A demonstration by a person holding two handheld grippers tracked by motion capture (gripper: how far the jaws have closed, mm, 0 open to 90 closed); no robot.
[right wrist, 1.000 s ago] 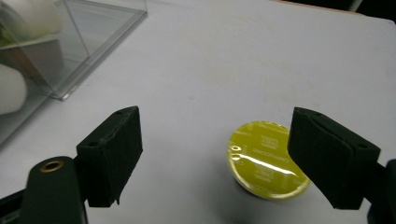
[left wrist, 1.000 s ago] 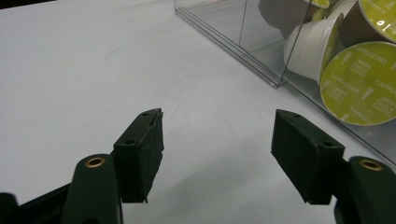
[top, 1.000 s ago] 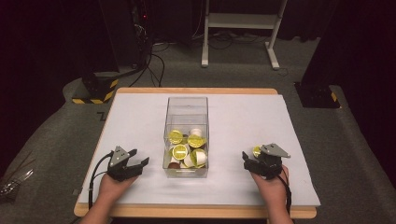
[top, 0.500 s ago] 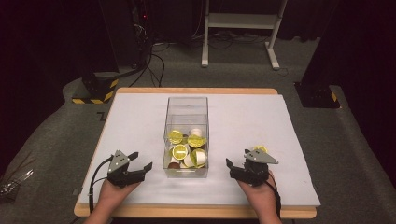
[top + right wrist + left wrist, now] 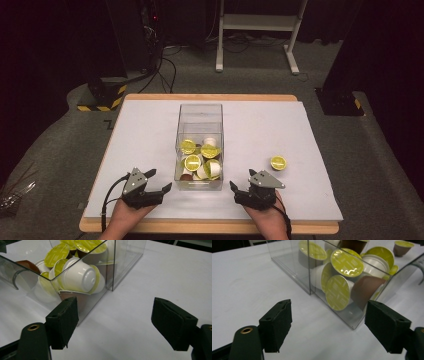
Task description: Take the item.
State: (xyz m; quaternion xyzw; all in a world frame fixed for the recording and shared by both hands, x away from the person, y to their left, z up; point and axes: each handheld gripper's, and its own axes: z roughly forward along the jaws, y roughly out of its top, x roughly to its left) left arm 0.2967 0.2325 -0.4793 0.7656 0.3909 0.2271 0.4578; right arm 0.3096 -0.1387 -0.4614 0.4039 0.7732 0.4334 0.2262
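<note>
The bench (image 5: pixel 150 125), covered in white, carries a clear box (image 5: pixel 200 145) at its centre, partly filled with coffee capsules (image 5: pixel 200 161): yellow-green foil lids, white and brown cups, tumbled at all angles. One loose capsule (image 5: pixel 278 162), lid up, lies on the bench at three o'clock from the box. The left gripper (image 5: pixel 159 181) at seven o'clock has just been opening, the right gripper (image 5: pixel 241 181) at five o'clock closing; both stand wide with nothing between the jaws.

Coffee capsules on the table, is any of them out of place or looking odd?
One capsule sits alone on the white table cover, foil lid up, to the right of the clear box, while the other capsules lie jumbled inside that box. Nothing looks spilled or damaged.
</note>
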